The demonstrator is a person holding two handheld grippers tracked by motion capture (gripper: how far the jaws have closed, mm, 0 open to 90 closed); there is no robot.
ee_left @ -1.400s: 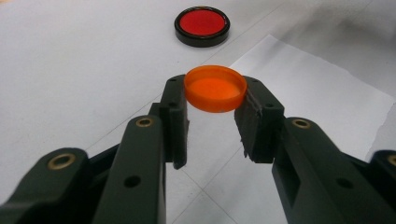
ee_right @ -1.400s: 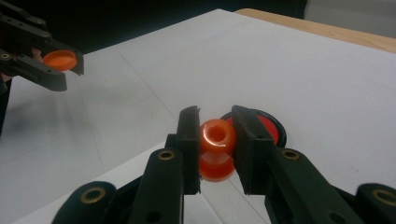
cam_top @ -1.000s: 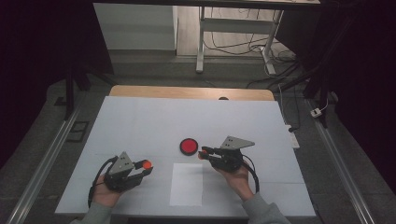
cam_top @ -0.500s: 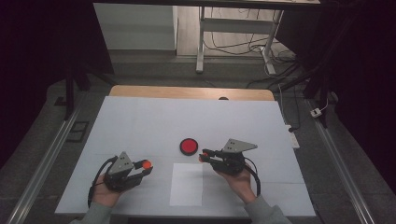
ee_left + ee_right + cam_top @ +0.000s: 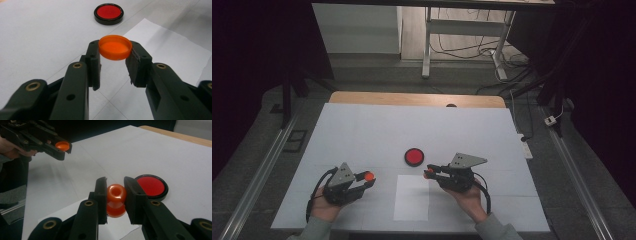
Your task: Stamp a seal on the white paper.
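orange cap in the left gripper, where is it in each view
High view: the orange cap sits lower left of centre, at the tips of the left gripper.
Left gripper view: it is at the centre, clamped between the two black jaws.
Right gripper view: it is small in the upper left, held by the far gripper.
Shared landmark: the red disc with a black rim on the table.

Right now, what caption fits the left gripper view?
Left gripper pinching an orange cap above white paper.
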